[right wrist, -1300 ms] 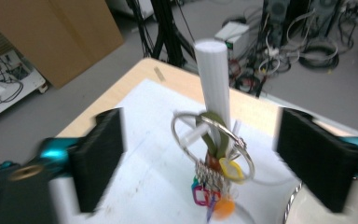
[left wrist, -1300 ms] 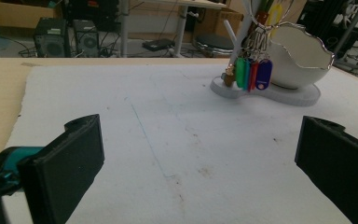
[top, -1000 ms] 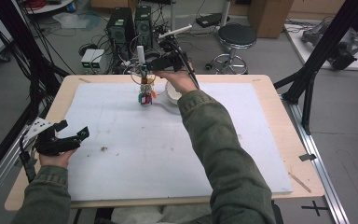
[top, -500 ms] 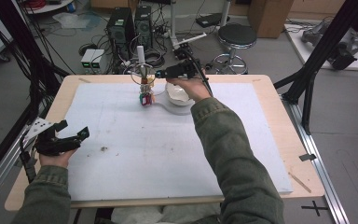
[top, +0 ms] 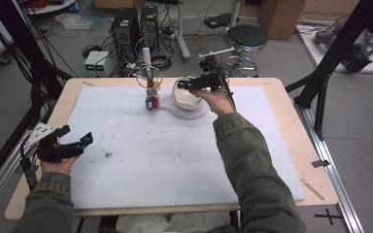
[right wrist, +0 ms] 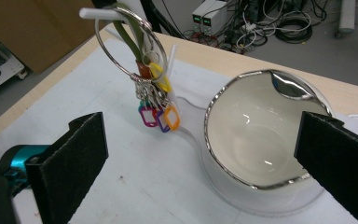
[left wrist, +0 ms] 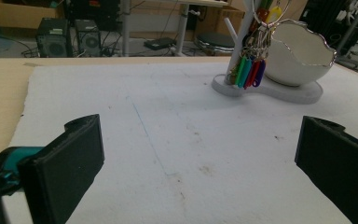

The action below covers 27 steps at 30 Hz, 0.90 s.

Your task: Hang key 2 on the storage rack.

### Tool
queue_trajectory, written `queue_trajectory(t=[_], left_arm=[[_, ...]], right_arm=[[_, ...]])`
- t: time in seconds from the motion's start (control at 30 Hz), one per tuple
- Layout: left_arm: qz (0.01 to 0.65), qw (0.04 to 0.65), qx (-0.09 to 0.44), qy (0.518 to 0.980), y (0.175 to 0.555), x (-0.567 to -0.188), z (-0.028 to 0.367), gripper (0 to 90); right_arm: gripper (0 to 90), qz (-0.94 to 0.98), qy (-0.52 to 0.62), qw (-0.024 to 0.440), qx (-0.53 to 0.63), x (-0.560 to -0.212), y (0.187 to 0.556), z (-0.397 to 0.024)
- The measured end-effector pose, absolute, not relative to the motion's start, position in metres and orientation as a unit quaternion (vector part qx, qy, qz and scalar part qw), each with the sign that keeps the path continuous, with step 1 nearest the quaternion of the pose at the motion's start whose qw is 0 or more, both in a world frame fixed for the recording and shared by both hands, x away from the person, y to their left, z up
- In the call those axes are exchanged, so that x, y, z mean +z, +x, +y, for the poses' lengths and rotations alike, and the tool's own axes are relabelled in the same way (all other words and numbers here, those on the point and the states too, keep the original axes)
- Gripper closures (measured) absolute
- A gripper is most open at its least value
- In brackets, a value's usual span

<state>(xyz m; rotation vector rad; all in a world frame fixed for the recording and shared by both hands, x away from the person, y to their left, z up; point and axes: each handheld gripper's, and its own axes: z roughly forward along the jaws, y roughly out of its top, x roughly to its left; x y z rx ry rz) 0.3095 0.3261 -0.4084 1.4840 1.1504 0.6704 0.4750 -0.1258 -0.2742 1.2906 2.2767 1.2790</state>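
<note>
- The right gripper [top: 183,86] hangs above the white bowl [top: 188,97] at the 12 o'clock end of the table [top: 291,121]. Its jaws stand wide apart and hold nothing.
- In the right gripper view, the bowl [right wrist: 256,140] lies between the black jaws. The key ring [right wrist: 130,46] hangs at 10 o'clock from the bowl.
- The left gripper [top: 73,144] rests near the table's 8 o'clock edge, well apart from the stand. Its jaws are also fully spread and empty.
- Judged step: approach to the key ring on the stand [top: 147,63]. The ring hangs over a white peg, with its tags [right wrist: 158,116] dangling just beside the bowl rim.
- Recommended technique: swing the right gripper toward 9 o'clock, clear of the bowl. Align one pad on each side of the thin wire loop, then close on the loop itself, not on the loose tags.
- Lift along the peg's axis so that the ring slides off without tipping the stand.
- Materials: the ring is thin, bright metal wire and probably slippery. The tags are small, flat plastic frames in pink, purple, orange and yellow.
- The bowl is glossy white inside, with a wavy silver rim. It sits on a smooth white base [left wrist: 284,91].
- The mat [top: 175,160] is matt white foam with faint stains. The jaw pads are flat, black and rectangular.
</note>
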Motion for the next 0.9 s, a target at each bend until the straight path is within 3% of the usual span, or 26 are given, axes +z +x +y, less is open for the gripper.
queue_trajectory(t=[0.13, 0.9], left_arm=[[0.484, 0.542, 0.283, 0.626, 0.310, -0.408, 0.326, 1.7], [0.485, 0.540, 0.285, 0.626, 0.309, -0.408, 0.325, 1.7]], right_arm=[[1.8, 0.782, 0.439, 0.135, 0.422, -0.279, 0.470, -0.134], [2.0, 0.745, 0.468, 0.158, 0.449, -0.297, 0.442, -0.193]])
